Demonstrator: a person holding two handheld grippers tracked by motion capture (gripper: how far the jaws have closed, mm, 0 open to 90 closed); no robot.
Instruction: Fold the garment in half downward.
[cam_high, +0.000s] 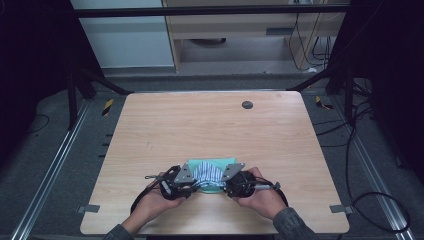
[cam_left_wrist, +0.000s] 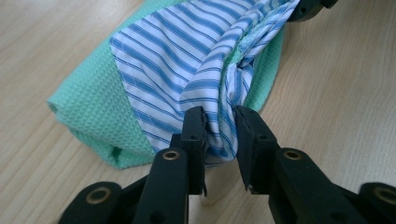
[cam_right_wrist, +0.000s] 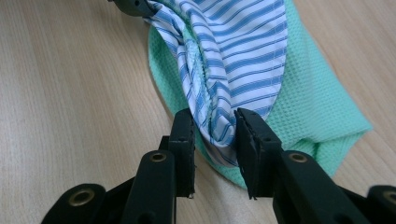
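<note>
A blue-and-white striped cloth (cam_high: 207, 173) lies bunched on top of a folded green waffle cloth (cam_high: 214, 162) near the table's front middle. My left gripper (cam_high: 186, 181) is shut on the striped cloth's left end (cam_left_wrist: 219, 123), with the fabric pinched between both jaws. My right gripper (cam_high: 228, 181) is shut on the opposite end (cam_right_wrist: 215, 128). The striped cloth (cam_left_wrist: 187, 51) stretches between the two grippers, and the green cloth (cam_left_wrist: 93, 107) shows beneath it. In the right gripper view the green cloth (cam_right_wrist: 322, 107) spreads to the right of the stripes (cam_right_wrist: 243, 51).
The wooden table (cam_high: 200, 125) has a dark round cap (cam_high: 247, 104) near its far edge. Black frame posts and cables stand around the table on the grey floor. The person's hands (cam_high: 260, 197) hold the grippers close to the front edge.
</note>
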